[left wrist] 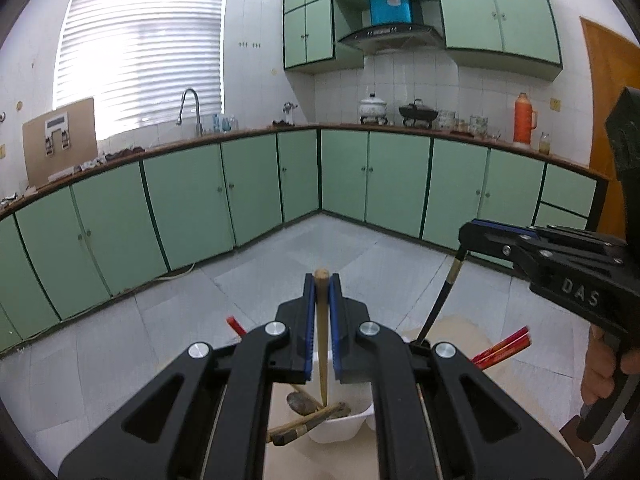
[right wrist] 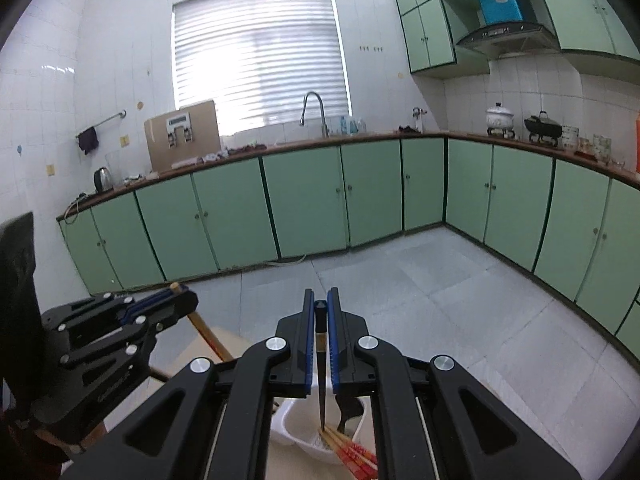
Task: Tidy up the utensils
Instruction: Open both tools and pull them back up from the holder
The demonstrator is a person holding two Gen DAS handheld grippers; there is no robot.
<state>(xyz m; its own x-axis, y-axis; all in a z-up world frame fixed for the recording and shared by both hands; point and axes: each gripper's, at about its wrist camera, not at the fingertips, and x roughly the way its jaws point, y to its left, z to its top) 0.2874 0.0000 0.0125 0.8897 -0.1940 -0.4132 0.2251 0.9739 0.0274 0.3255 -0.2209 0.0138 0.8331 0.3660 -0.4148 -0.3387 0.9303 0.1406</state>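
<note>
My left gripper (left wrist: 321,280) is shut on a pale wooden stick (left wrist: 322,340), held upright with its tip down in a white utensil holder (left wrist: 340,428) that contains wooden spoons (left wrist: 304,404). My right gripper (right wrist: 321,300) is shut on a black chopstick (right wrist: 321,372), its tip down in a white holder compartment (right wrist: 304,440) beside red-tipped chopsticks (right wrist: 352,452). The right gripper also shows in the left wrist view (left wrist: 470,236), holding the black chopstick (left wrist: 440,300). The left gripper shows in the right wrist view (right wrist: 180,296).
The holder stands on a light wooden table (left wrist: 460,328). More red chopsticks (left wrist: 504,346) stick out at its right. Green cabinets (left wrist: 256,184) and a countertop with a sink tap (left wrist: 190,108), pots (left wrist: 374,108) and an orange thermos (left wrist: 524,118) line the far walls across a tiled floor.
</note>
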